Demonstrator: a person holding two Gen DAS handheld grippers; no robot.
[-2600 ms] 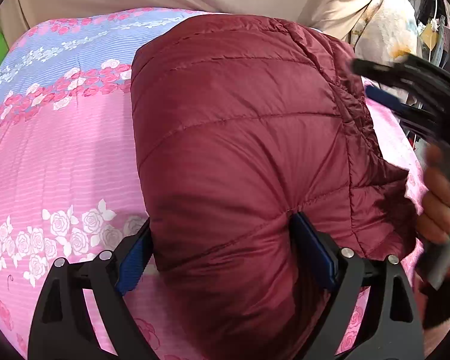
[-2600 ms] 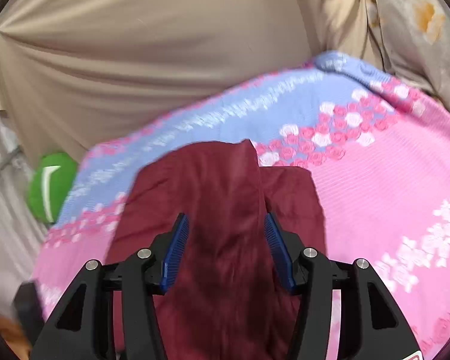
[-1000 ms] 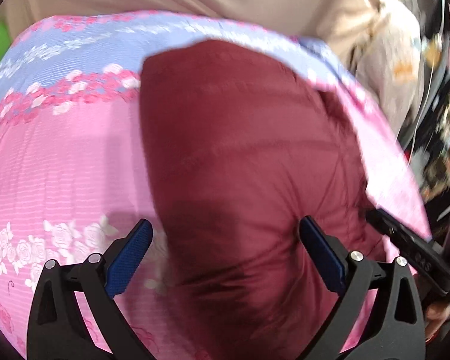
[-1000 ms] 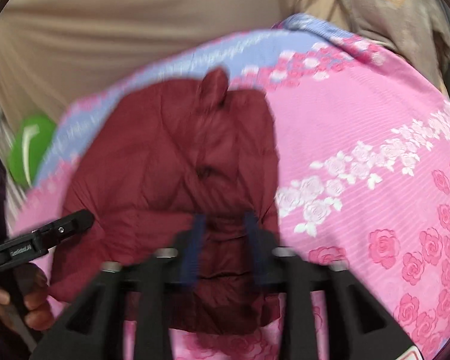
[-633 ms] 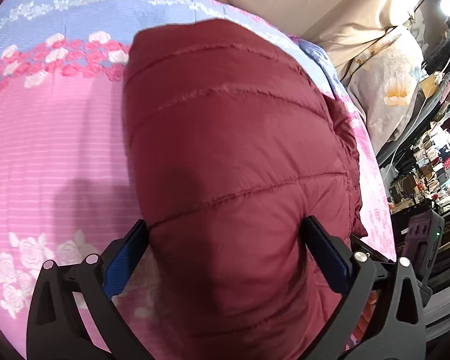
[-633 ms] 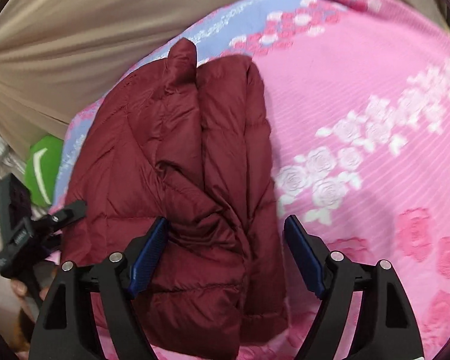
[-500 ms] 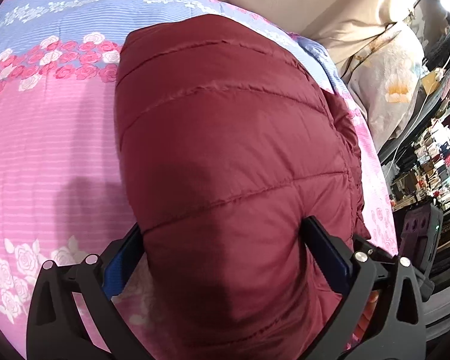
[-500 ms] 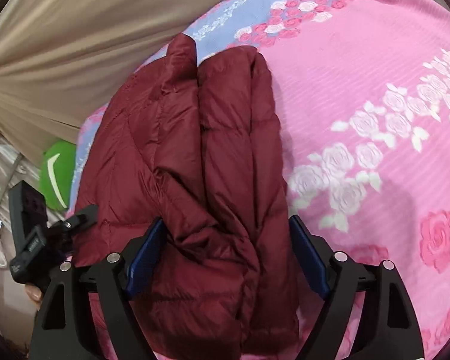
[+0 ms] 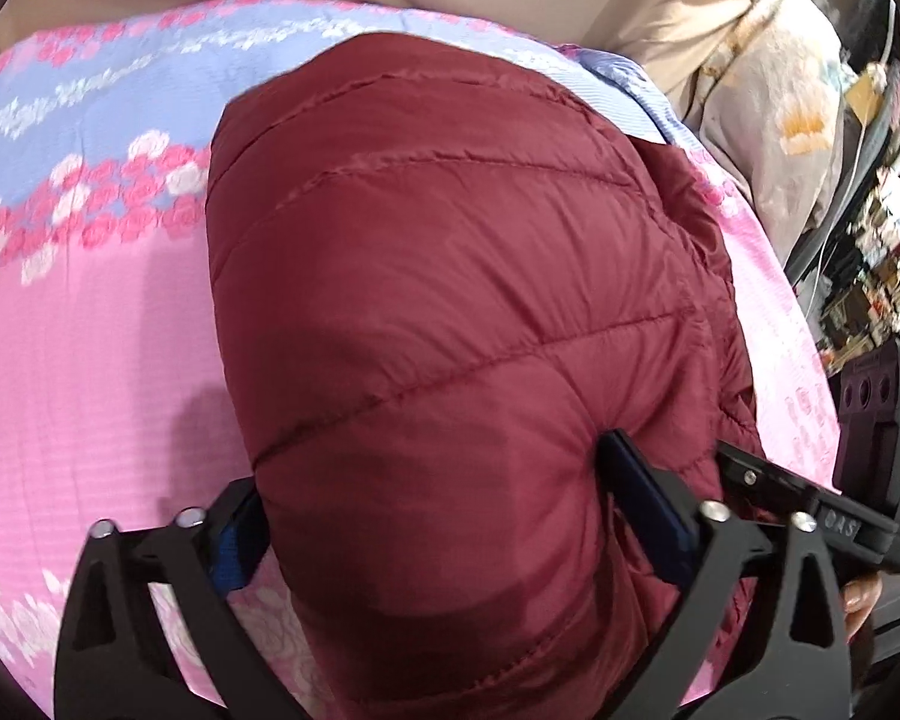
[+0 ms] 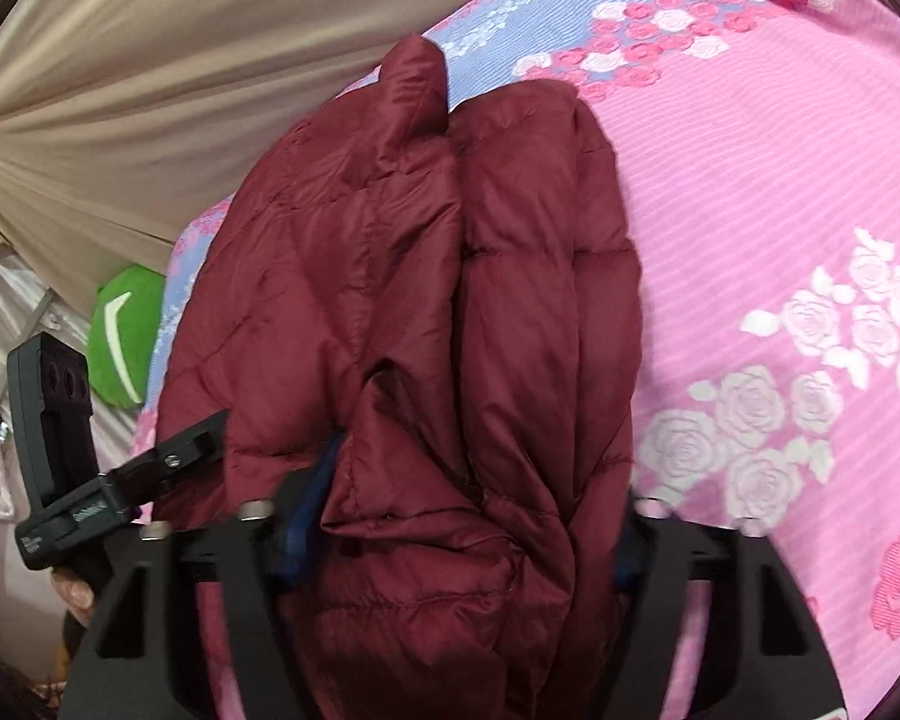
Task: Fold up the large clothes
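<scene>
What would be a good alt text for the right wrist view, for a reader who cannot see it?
A folded dark red puffer jacket lies on a pink and blue floral bedsheet, its near end bunched between the right gripper, whose fingers have just been closing. The left gripper shows at the left edge.

A bed covered by a pink bedsheet (image 9: 78,360) printed with white and deep-pink roses and a lilac band along its far edge fills most of both views. Behind it hangs a beige curtain (image 10: 150,90), gathered into folds. A green cushion (image 10: 123,342) sits at the bed's far corner, and a pale floral cloth (image 9: 774,138) and cluttered shelves (image 9: 882,276) stand beside the bed.
</scene>
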